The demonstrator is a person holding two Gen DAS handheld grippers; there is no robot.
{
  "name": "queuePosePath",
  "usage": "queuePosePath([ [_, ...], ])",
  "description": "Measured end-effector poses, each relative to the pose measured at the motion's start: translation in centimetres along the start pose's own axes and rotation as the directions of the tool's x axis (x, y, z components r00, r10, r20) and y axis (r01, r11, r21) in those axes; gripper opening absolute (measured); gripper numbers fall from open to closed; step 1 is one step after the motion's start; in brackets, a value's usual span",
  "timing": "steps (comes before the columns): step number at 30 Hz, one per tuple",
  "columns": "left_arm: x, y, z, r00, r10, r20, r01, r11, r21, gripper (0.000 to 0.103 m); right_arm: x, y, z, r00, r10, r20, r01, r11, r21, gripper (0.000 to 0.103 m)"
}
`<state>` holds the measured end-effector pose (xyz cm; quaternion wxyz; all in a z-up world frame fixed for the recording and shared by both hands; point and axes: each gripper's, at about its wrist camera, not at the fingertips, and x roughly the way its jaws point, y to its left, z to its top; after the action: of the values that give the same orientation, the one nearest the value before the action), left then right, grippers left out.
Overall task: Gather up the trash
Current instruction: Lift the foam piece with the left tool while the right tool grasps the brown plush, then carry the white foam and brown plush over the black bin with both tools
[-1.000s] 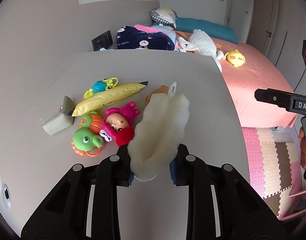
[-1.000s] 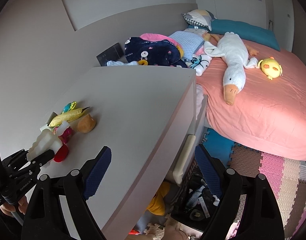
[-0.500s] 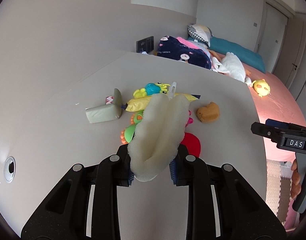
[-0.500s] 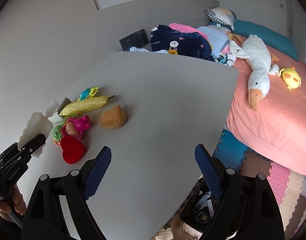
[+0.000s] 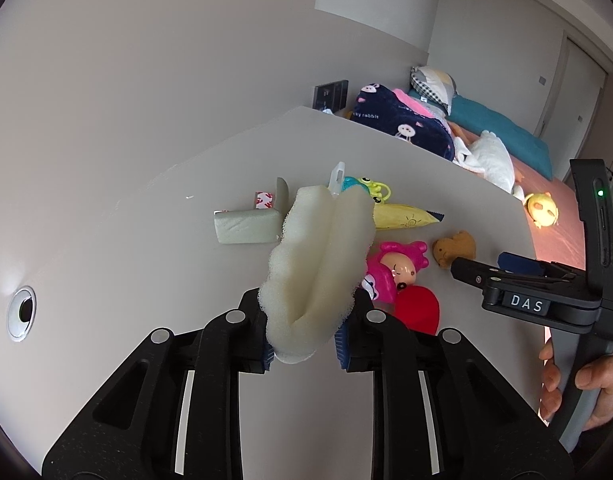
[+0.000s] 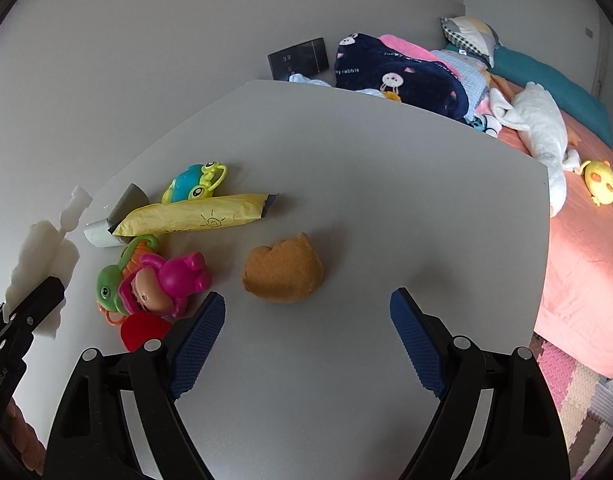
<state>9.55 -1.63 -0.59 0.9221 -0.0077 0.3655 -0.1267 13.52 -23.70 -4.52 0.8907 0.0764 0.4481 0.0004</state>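
At the far left, the left tool (image 5: 304, 340) is clamped tight on a folded piece of pale foam (image 5: 318, 264), its pads pressing the lower end so that the foam creases and stands up clear of the surface (image 6: 346, 208); this grip keeps the scrap off the toys while it is carried. Just behind the foam on the surface lie a grey foam block (image 5: 246, 226) and a small red-and-white packet (image 5: 265, 200), both probably packing waste still to be collected. Next comes a cluster of toys packed close together: a blue-and-green frog toy (image 6: 196, 182) at the back, a long yellow pouch (image 6: 198, 214) lying flat in front of it, a green turtle toy (image 6: 112, 284), a pink doll (image 6: 166, 284) lying on its side, and a red heart-shaped piece (image 6: 142, 330) nearest the camera. These appear to be toys, not trash, and should be left in place. A little to the right, apart from the cluster, sits a brown sponge-like lump (image 6: 282, 272). The right tool (image 6: 306, 332) hangs over the surface with its jaws spread wide and nothing between them, pointed down at this lump, which suggests the lump is the next pickup. Beyond the surface's right edge is the bed (image 6: 586, 240) with soft toys.
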Motion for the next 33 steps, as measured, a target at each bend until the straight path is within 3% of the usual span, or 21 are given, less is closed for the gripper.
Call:
queuePosePath([
  [4,0.1,1.0,-0.2,1.0,-0.007,-0.012,0.007,1.0,-0.027,0.022,1.1,0.8,0.6,1.0,-0.024,-0.011,0.024,0.999,-0.024,0.08],
  [6,0.3,1.3,-0.3,1.0,-0.006,-0.022,0.005,0.999,-0.034,0.022,1.5,1.2,0.9,0.999,-0.037,-0.021,0.037,0.998,-0.042,0.067],
  [12,0.7,1.5,-0.3,0.999,-0.009,-0.038,0.008,0.999,-0.036,0.022,2.2,1.7,1.1,0.997,-0.068,-0.034,0.065,0.995,-0.075,0.048],
  [23,0.6,0.6,-0.2,0.999,0.004,-0.036,-0.004,1.0,-0.017,0.022,1.1,0.8,0.9,0.999,-0.026,-0.038,0.023,0.997,-0.069,0.047],
  [33,-0.6,-2.0,-0.6,0.999,0.007,-0.039,-0.007,1.0,0.011,0.022,-2.6,-1.6,0.6,1.0,-0.003,0.003,0.003,0.999,-0.032,0.048],
])
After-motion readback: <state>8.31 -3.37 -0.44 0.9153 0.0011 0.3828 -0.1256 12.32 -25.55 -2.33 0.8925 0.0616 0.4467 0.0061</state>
